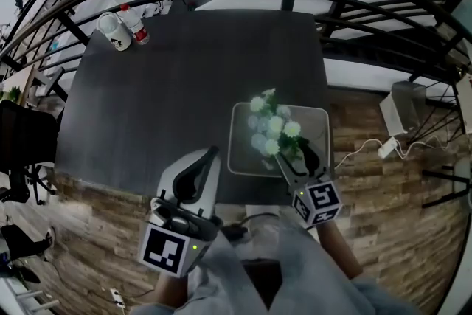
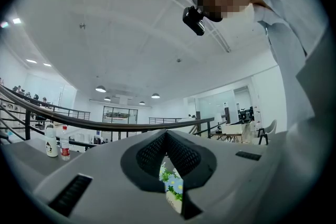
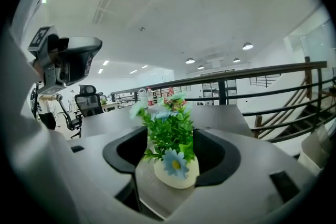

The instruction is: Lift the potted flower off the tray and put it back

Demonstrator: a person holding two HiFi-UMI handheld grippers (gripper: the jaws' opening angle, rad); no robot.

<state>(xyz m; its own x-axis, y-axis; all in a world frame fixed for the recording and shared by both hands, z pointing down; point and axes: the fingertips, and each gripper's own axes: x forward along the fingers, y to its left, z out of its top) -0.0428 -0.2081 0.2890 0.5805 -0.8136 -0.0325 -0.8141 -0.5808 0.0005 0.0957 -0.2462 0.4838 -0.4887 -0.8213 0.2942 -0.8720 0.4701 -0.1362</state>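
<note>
Left gripper point(image 1: 212, 153) closed, empty; right gripper point(image 3: 171, 140) wide apart around potted flower point(image 3: 174, 164) on tray point(image 1: 240, 151); bottle point(image 1: 137, 26) label illegible.

The flower point(image 1: 271, 130) stands on the tray point(image 1: 240, 158), at the table's point(image 1: 184, 85) 4 o'clock by its near edge. Two bottles point(image 1: 135, 24) stand at its 11 o'clock corner. The right gripper point(image 1: 299, 151) straddles the flower from 6 o'clock.

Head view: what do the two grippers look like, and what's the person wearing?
The left gripper and right gripper are both pale grey moulded shells, and the claw of each has a black lining. A white cube with black square markers sits at the back of each, the left cube and the right cube, with a small green light beside it. The person's shirt is pale bluish-white.
</note>
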